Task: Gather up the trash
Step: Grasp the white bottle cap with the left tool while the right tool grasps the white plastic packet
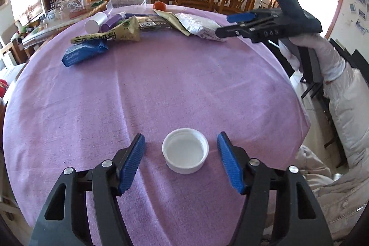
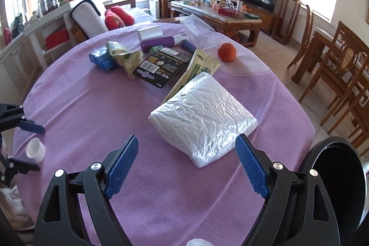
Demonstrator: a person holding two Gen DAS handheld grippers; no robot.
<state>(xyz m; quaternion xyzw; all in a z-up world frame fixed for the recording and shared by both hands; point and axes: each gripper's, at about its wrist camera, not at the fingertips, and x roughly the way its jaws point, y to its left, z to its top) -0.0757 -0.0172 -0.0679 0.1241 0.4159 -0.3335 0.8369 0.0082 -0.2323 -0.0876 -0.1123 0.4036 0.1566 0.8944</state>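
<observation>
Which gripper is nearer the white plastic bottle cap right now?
Left. The left gripper brackets the white plastic bottle cap, pads apart from it on either side. The right gripper is open across the purple tablecloth, at the crinkled silver foil pouch.

Purple-clothed table (image 1: 161, 89) (cap (image 1: 185, 150), wrappers (image 2: 203, 114))

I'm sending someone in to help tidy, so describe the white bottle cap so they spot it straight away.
On the round table under the purple tablecloth, look at the near, bare side, away from the wrapper pile. The white plastic screw cap lies alone there, hollow side up, between the left gripper's open blue pads, which don't touch it.
</observation>
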